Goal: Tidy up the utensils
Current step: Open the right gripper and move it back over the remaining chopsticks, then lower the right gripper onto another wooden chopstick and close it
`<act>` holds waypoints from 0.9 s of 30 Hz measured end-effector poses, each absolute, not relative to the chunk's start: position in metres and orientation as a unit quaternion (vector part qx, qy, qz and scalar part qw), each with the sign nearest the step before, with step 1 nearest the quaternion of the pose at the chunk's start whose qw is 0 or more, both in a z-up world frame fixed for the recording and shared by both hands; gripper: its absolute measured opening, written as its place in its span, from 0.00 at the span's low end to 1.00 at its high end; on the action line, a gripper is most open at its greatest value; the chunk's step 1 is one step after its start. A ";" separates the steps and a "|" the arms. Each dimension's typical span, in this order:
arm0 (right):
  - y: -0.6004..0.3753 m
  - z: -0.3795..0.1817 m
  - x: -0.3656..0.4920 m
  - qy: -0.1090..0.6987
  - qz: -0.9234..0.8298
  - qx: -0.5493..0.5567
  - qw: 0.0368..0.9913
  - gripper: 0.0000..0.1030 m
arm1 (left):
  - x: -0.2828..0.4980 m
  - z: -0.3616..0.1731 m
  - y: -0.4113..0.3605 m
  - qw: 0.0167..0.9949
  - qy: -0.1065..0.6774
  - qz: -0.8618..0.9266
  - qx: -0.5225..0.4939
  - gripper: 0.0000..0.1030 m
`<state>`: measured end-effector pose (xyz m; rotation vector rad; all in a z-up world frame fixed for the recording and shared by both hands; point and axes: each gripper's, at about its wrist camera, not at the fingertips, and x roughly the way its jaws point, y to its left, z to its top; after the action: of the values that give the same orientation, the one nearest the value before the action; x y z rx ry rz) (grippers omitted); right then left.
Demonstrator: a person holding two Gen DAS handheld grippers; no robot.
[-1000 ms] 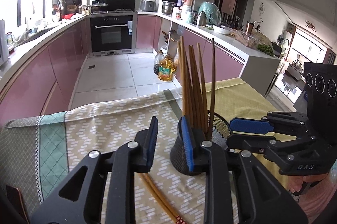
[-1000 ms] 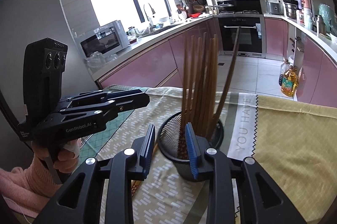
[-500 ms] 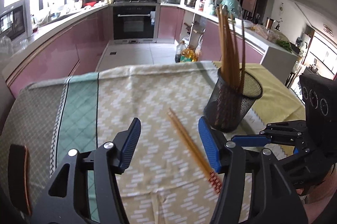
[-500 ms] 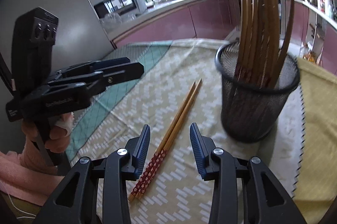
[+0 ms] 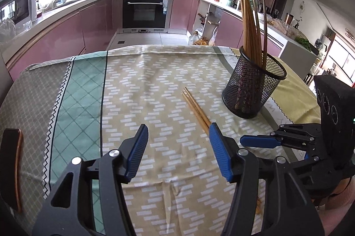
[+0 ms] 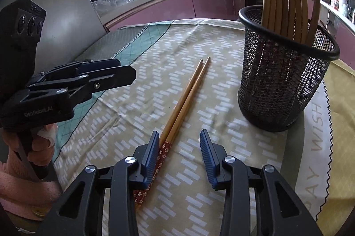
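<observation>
A pair of chopsticks (image 6: 185, 98) is lying flat on the tablecloth (image 6: 221, 71), at 9 o'clock from the mesh holder (image 6: 281, 85). Nothing is being gripped: right gripper (image 6: 179, 154) and left gripper (image 5: 177, 147) are being held with jaws apart.

Mesh holder (image 6: 281, 85) seemingly blocks the right; cloth (image 5: 155, 85) leftward lies open.
</observation>
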<state>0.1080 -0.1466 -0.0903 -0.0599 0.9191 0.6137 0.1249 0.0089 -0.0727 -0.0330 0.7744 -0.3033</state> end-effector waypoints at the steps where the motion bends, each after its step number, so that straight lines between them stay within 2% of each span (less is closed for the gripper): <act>1: -0.146 -0.091 0.107 0.436 0.290 -0.030 0.852 0.36 | 0.125 -0.072 0.008 0.914 0.377 -0.148 -0.016 0.55; 15: -0.150 -0.092 0.107 0.443 0.270 -0.040 0.854 0.33 | 0.128 -0.083 0.002 0.908 0.390 -0.155 -0.010 0.55; 23: -0.135 -0.094 0.130 0.440 0.261 -0.048 0.858 0.24 | 0.131 -0.090 -0.002 0.904 0.398 -0.156 -0.006 0.55; 27: -0.137 -0.094 0.136 0.441 0.256 -0.040 0.859 0.12 | 0.134 -0.095 -0.004 0.901 0.405 -0.158 -0.004 0.55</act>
<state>0.1362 -0.1372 -0.0943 -0.0837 0.9259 0.5373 0.1336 -0.0045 -0.0946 -0.0087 0.8371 -0.3272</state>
